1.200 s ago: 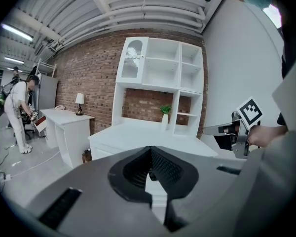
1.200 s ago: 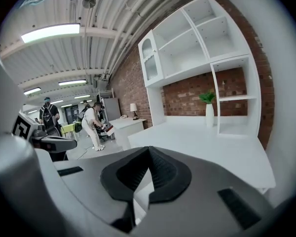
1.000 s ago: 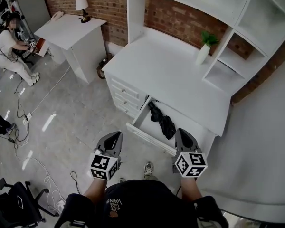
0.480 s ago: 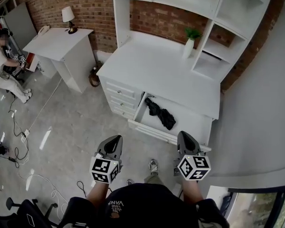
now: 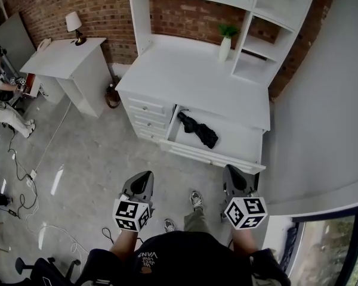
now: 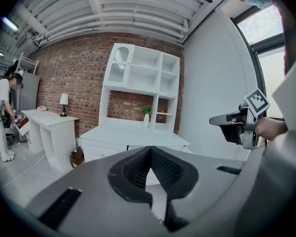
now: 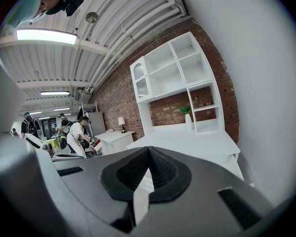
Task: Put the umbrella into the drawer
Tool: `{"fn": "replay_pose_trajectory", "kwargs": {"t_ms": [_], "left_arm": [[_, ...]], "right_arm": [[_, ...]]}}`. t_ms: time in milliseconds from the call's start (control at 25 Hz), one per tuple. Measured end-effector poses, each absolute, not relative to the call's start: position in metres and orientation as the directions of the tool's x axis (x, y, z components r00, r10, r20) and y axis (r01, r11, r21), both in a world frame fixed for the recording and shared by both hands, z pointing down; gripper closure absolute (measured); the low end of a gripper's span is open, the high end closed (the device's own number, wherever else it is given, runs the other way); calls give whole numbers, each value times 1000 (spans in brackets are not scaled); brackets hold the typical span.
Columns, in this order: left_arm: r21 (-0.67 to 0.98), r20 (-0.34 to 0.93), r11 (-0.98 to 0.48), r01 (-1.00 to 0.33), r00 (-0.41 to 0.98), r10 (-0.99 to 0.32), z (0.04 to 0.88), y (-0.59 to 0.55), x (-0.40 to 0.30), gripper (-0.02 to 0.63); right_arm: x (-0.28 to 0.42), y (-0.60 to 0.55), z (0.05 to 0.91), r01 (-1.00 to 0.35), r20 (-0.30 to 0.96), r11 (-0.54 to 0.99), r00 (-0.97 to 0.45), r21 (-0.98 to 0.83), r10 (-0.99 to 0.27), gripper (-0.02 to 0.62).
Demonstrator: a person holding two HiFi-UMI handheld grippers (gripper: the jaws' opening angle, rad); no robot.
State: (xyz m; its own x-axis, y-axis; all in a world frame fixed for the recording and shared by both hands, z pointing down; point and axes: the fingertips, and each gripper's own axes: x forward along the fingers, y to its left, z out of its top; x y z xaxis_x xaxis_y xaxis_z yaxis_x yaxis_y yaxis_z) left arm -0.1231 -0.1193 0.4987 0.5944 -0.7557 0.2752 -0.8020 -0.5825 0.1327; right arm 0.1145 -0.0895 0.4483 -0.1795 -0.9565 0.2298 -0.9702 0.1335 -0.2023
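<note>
The black folded umbrella (image 5: 198, 130) lies inside the open drawer (image 5: 212, 157) of the white desk (image 5: 185, 76). Both grippers hang over the floor in front of the desk, well short of the drawer. My left gripper (image 5: 145, 174) is shut with nothing in it; in the left gripper view its pads (image 6: 150, 149) meet at the tip. My right gripper (image 5: 230, 168) is also shut and empty, and its jaws (image 7: 149, 149) point toward the desk top. The right gripper (image 6: 237, 127) also shows at the right of the left gripper view.
A shelf unit with a potted plant (image 5: 225, 40) stands on the desk. A small white table (image 5: 59, 55) with a lamp (image 5: 73, 22) is at the left, a seated person (image 5: 0, 94) beyond it. Cables (image 5: 24, 171) cross the floor. A white wall (image 5: 322, 100) runs along the right.
Both grippers have drawn back from the desk together, so the desk and open drawer sit farther off and higher in the head view. The umbrella has stayed in the drawer.
</note>
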Motion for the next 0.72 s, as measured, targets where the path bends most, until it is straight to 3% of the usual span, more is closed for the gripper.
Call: {"fn": "replay_pose_trajectory", "kwargs": {"t_ms": [720], "left_arm": [[147, 283, -621, -770, 635, -719, 515, -95, -127, 600]], "right_arm": [[98, -53, 467, -981, 279, 124, -163, -152, -946, 594]]}}
